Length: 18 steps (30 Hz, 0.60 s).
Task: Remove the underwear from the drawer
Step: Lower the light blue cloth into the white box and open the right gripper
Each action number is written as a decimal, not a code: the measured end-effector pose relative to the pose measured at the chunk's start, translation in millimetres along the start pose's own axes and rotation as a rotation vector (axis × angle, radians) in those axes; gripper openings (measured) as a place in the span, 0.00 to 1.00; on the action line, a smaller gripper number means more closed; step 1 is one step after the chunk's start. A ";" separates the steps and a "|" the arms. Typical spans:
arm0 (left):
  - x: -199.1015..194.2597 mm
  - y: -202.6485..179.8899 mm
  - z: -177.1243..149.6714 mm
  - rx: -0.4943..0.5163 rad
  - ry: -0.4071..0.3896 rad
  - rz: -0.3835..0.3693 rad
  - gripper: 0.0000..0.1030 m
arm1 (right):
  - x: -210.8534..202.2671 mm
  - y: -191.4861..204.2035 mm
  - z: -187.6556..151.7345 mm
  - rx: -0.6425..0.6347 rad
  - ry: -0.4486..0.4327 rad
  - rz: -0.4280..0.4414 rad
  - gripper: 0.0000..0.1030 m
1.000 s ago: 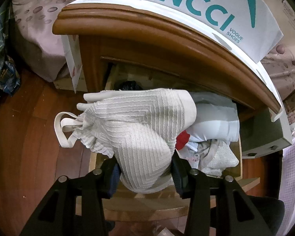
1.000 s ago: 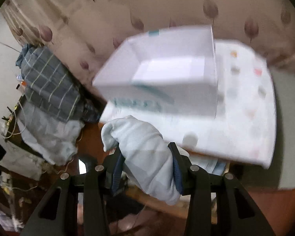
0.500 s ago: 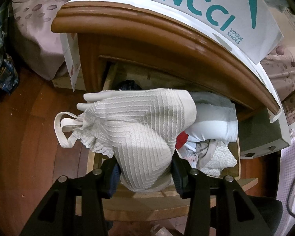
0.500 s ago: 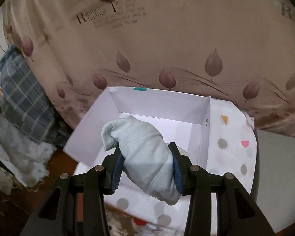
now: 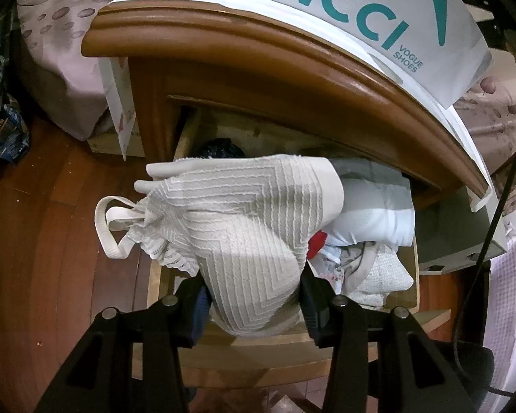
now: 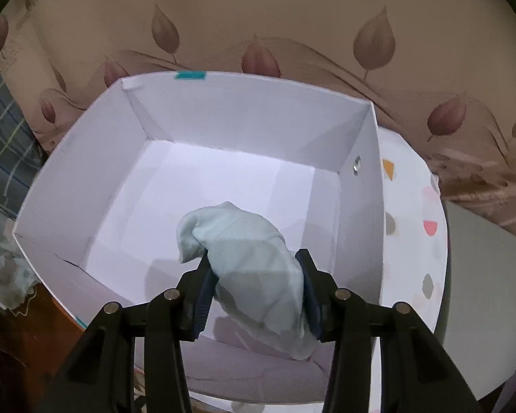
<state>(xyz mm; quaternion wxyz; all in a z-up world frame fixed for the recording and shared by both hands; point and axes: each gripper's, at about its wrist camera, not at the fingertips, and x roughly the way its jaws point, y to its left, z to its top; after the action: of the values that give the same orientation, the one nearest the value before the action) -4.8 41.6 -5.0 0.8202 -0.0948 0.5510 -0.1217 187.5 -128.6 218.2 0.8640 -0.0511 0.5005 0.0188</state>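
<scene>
My left gripper (image 5: 254, 304) is shut on a white ribbed piece of underwear (image 5: 244, 220) with a strap loop at its left, held above the open wooden drawer (image 5: 258, 347). More folded clothes (image 5: 375, 216) lie in the drawer's right half. My right gripper (image 6: 256, 290) is shut on a pale blue piece of underwear (image 6: 247, 258) and holds it inside the top of an open white cardboard box (image 6: 361, 206), above its bare floor.
The white box (image 5: 344, 10) printed XINCCI stands on the wooden nightstand top (image 5: 258, 58) over the drawer. A leaf-patterned bedspread (image 6: 292, 27) rises behind the box. A dotted white sheet (image 6: 416, 241) lies to its right. Dark wooden floor (image 5: 34, 241) is at the left.
My right gripper has moved forward and down with the pale blue underwear, from in front of the white box to over its inside. The left gripper has hardly moved.
</scene>
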 end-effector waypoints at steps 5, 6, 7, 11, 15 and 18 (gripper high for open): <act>0.9 -0.2 0.0 0.002 0.003 0.003 0.44 | -4.2 3.0 -2.7 -0.023 0.018 -0.015 0.43; 0.8 -0.3 -0.1 0.000 0.002 0.003 0.44 | -4.4 3.3 -3.4 -0.028 0.026 -0.018 0.43; 1.1 -0.1 -0.2 -0.001 0.003 0.004 0.44 | -5.3 4.3 -5.2 -0.037 0.033 -0.023 0.43; 1.0 0.7 -0.3 -0.003 0.005 0.003 0.44 | -9.2 0.9 -8.7 -0.035 0.039 -0.020 0.44; 0.2 1.4 0.3 -0.002 0.004 0.002 0.44 | -9.6 0.9 -11.3 -0.054 0.025 -0.033 0.44; 0.3 1.9 0.9 -0.003 0.004 0.001 0.44 | -10.6 1.9 -13.8 -0.040 -0.005 -0.036 0.48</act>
<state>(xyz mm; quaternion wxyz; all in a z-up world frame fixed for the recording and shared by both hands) -3.6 43.3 -5.5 0.8190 -0.0957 0.5528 -0.1207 170.2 -128.0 220.4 0.8643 -0.0773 0.4968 0.0135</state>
